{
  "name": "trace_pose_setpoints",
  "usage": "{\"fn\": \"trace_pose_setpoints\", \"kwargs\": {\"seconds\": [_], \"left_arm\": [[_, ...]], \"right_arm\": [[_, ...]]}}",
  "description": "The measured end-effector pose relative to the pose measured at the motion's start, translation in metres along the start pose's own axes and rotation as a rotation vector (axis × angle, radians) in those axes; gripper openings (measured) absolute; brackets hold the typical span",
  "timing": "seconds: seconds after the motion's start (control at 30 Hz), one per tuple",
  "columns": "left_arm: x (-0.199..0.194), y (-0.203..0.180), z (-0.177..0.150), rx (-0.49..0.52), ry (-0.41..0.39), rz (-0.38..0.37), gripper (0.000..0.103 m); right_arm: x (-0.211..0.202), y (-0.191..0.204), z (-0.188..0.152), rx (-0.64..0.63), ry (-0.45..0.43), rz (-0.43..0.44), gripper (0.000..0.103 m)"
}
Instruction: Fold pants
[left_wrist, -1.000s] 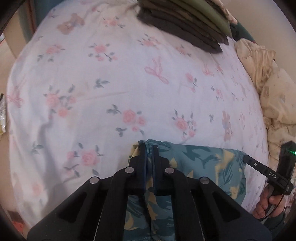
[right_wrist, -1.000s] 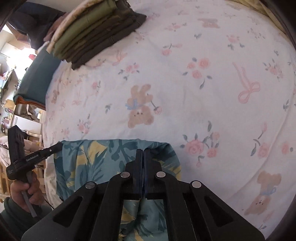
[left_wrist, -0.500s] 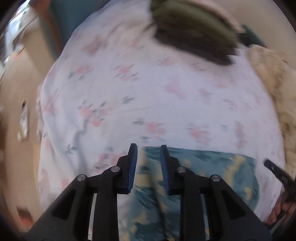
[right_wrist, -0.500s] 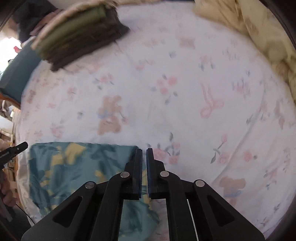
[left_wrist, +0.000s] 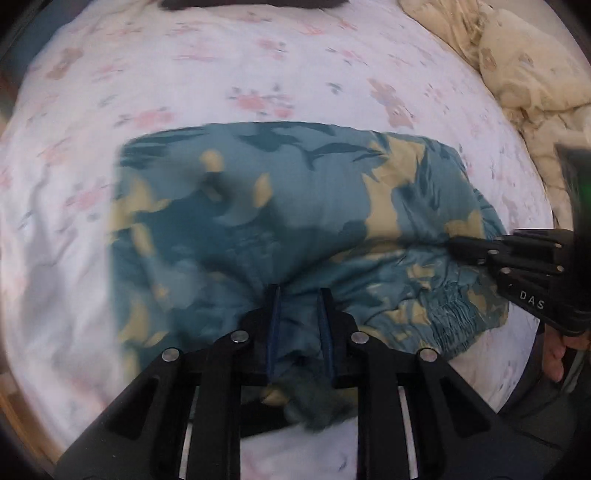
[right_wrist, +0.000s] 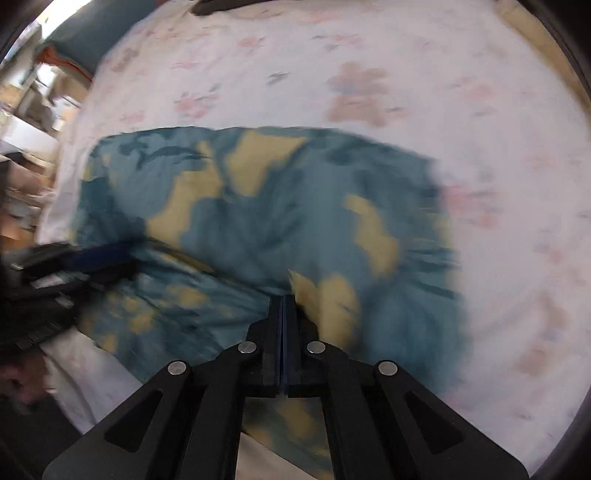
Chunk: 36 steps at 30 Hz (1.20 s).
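Observation:
Teal pants (left_wrist: 295, 203) with yellow patches lie folded on the floral bed sheet (left_wrist: 258, 74). The gathered waistband (left_wrist: 454, 317) is at their near right. My left gripper (left_wrist: 299, 295) points down over the near edge, its jaws a little apart, with bunched cloth lying between them. The right gripper (right_wrist: 282, 301) is shut, its tips pinching a raised fold of the pants (right_wrist: 258, 221). In the left wrist view the right gripper (left_wrist: 456, 247) bites the pants' right side, where wrinkles converge. The left gripper (right_wrist: 107, 260) appears blurred at the pants' left.
A cream quilt (left_wrist: 524, 74) is heaped at the bed's right side. A stack of dark folded clothes (right_wrist: 229, 5) sits at the far edge. A hand (left_wrist: 554, 354) holds the right gripper. Room clutter (right_wrist: 26, 110) lies beyond the bed's left edge.
Both grippers left the pants' far edge and came back to the near side. The left jaws parted and stay apart. The right jaws parted slightly, then shut again on the cloth.

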<state>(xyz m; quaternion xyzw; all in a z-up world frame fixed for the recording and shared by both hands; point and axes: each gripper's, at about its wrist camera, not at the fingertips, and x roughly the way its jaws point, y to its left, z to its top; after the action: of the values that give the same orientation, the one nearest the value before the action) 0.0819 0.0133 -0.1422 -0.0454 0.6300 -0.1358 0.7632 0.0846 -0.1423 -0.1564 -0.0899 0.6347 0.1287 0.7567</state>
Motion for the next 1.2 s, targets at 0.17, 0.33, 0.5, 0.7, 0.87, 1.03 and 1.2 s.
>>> {"fn": "trace_pose_setpoints", "kwargs": {"seconds": [0.17, 0.33, 0.5, 0.7, 0.87, 1.03, 1.2], "left_arm": [[-0.033, 0.01, -0.018, -0.077, -0.09, -0.021, 0.016], [-0.015, -0.009, -0.028, 0.015, -0.017, -0.053, 0.019], [-0.016, 0.002, -0.03, 0.015, 0.041, -0.034, 0.022], [-0.041, 0.033, -0.015, -0.037, 0.031, 0.144, 0.058], [-0.064, 0.093, 0.03, -0.279, -0.102, 0.109, 0.075], [-0.039, 0.113, 0.077, -0.267, -0.071, 0.019, 0.075], [-0.019, 0.112, 0.091, -0.239, -0.054, 0.02, 0.075]], "right_arm": [[-0.028, 0.004, -0.014, 0.041, -0.064, 0.105, 0.007], [-0.028, 0.037, -0.021, -0.053, -0.072, 0.114, 0.006], [0.0, 0.022, -0.034, -0.027, 0.08, 0.091, 0.014], [-0.037, -0.037, -0.026, 0.156, 0.01, 0.113, 0.026], [-0.059, -0.097, 0.009, 0.348, -0.159, 0.21, 0.072], [-0.034, -0.115, 0.05, 0.337, -0.126, 0.248, 0.07], [0.003, -0.12, 0.062, 0.327, -0.064, 0.317, 0.069]]}}
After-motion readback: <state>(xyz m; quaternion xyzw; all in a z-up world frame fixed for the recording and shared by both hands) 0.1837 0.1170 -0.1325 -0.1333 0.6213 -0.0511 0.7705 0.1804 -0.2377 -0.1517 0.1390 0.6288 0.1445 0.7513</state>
